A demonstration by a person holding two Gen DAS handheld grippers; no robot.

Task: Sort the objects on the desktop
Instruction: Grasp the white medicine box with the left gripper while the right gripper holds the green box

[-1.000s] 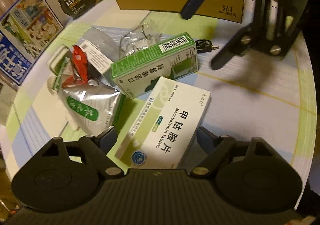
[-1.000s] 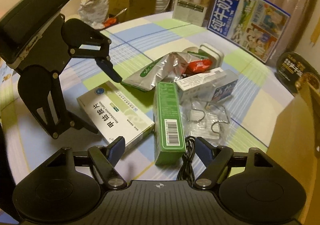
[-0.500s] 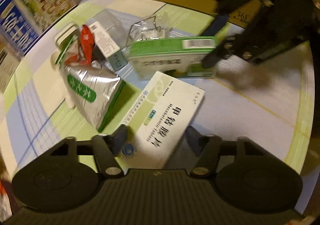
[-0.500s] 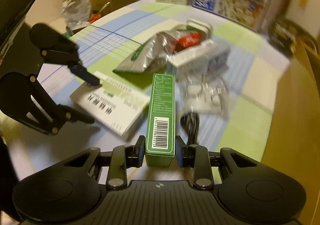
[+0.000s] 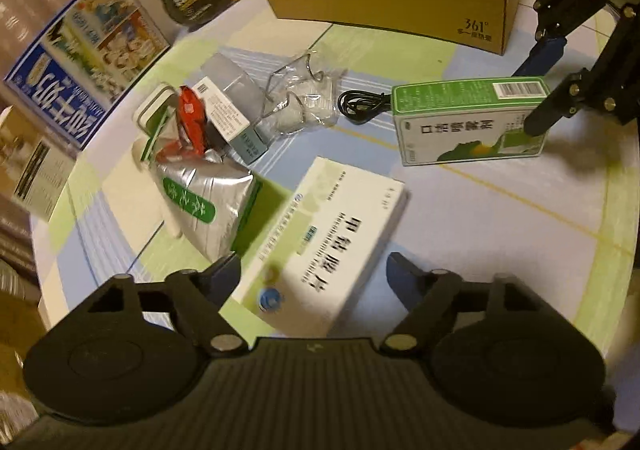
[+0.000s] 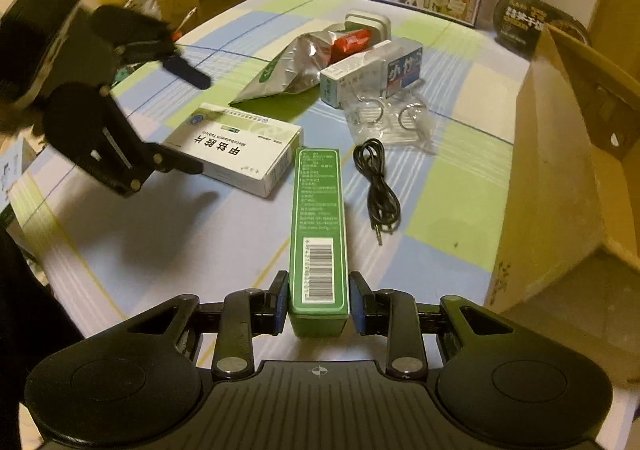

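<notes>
Left wrist view: the white tablet box [image 5: 320,238] lies at bottom centre, long axis slanting up-right, between the left gripper [image 5: 314,274] jaws, which are opening, not touching it. Right wrist view: the right gripper [image 6: 319,302] clamps the green box [image 6: 319,226], pointing straight up-frame.

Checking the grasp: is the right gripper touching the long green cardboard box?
Touching. In the right wrist view, the right gripper has both blue pads pressed against the sides of the long green cardboard box, near its barcode end.
</notes>
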